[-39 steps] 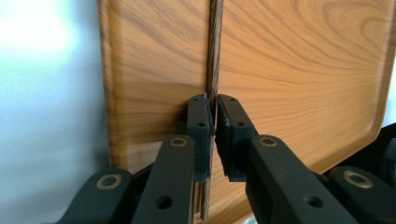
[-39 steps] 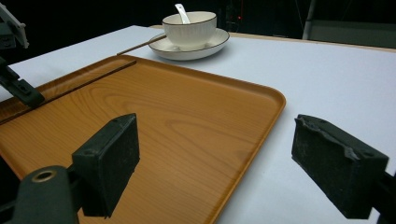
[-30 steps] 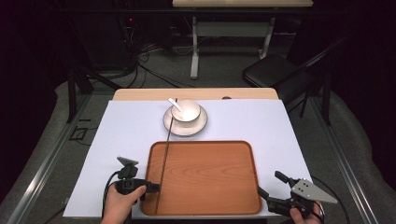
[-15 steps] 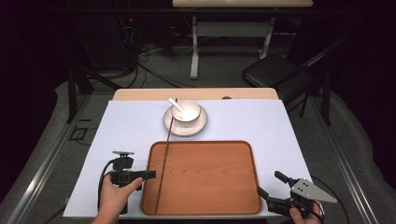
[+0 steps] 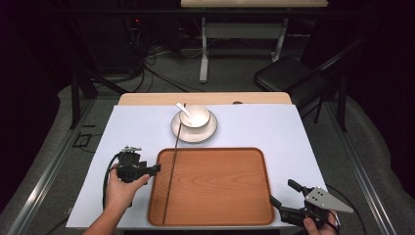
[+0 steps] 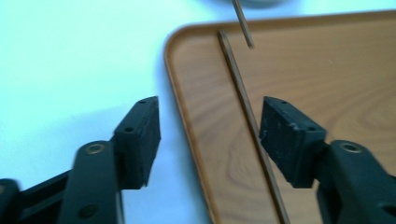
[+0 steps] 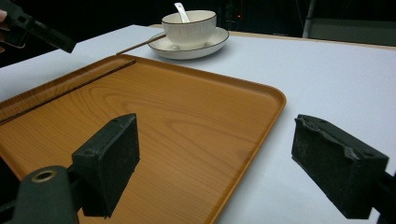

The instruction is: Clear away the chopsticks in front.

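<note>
A wooden tray [image 5: 220,186] lies on the white-covered table. One thin dark chopstick [image 5: 167,196] rests in the tray near its left rim. A second chopstick [image 5: 178,132] leans on the saucer [image 5: 195,133], which carries a white bowl [image 5: 195,116] with a spoon [image 5: 182,107]. My left gripper [image 5: 155,169] hovers over the tray's left rim. Its jaws have just been opening and now stand wide; in the left gripper view [image 6: 210,135] the chopstick [image 6: 243,98] lies between them untouched. My right gripper [image 5: 284,192] [image 7: 212,163] is open at the tray's near right corner, holding nothing.
The white cover [image 5: 274,132] ends close to the person at the front edge, and a strip of bare wood [image 5: 147,99] shows at the far edge. A black folding chair [image 5: 288,78] and stand legs are on the floor beyond. The left gripper [image 7: 37,28] appears far left in the right gripper view.
The left gripper let go of the chopstick, which now lies in the tray. The hand drew back left and farther up the tray's edge. The right gripper stayed put.
</note>
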`<state>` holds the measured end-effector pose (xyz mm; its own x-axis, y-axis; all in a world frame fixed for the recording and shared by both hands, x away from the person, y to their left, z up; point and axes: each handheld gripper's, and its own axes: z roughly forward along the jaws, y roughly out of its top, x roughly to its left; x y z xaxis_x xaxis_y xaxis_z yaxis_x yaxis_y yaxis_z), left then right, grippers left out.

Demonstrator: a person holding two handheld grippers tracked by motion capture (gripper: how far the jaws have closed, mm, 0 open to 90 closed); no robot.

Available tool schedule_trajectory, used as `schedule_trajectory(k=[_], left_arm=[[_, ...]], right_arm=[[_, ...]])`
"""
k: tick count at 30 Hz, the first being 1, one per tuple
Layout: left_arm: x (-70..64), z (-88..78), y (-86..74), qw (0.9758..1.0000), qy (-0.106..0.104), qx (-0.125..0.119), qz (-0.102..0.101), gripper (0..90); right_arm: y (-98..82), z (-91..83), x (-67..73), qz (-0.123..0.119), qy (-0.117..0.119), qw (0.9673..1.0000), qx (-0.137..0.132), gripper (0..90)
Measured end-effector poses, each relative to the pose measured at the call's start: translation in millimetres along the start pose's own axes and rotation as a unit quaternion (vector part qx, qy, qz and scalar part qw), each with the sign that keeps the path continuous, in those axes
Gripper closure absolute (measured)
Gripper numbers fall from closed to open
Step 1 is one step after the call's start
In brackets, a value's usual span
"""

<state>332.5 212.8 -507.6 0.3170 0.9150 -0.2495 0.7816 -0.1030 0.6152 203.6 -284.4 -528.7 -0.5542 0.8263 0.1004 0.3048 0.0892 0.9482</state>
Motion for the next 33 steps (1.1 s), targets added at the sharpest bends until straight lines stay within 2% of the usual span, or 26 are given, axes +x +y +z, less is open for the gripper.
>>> schedule_trajectory(k=[9, 15, 19, 27, 33], left_arm=[[2.4, 5.7, 25.3, 0.9998, 0.003, -0.015, 0.01, 36.3], [1.9, 10.7, 38.8, 0.9998, 0.008, -0.012, 0.01, 34.2], [1.2, 12.9, 47.0, 0.9996, 0.01, -0.018, 0.016, 34.2], [0.8, 18.6, 60.8, 0.9995, 0.015, -0.024, 0.013, 34.2], [0.2, 28.0, 70.5, 0.9996, 0.015, -0.019, 0.011, 34.4]], right_arm=[[-0.1, 0.0, -0.1, 0.0, 0.0, 1.0, 0.0, 14.7], [0.0, -0.2, -0.1, -0.002, -0.001, 1.0, -0.001, 14.8], [0.0, -0.1, 0.0, -0.002, 0.0, 1.0, -0.001, 14.7], [-0.1, -0.3, -0.1, -0.003, 0.0, 1.0, -0.002, 14.7], [0.0, -0.2, -0.1, -0.002, 0.0, 1.0, -0.001, 14.7]])
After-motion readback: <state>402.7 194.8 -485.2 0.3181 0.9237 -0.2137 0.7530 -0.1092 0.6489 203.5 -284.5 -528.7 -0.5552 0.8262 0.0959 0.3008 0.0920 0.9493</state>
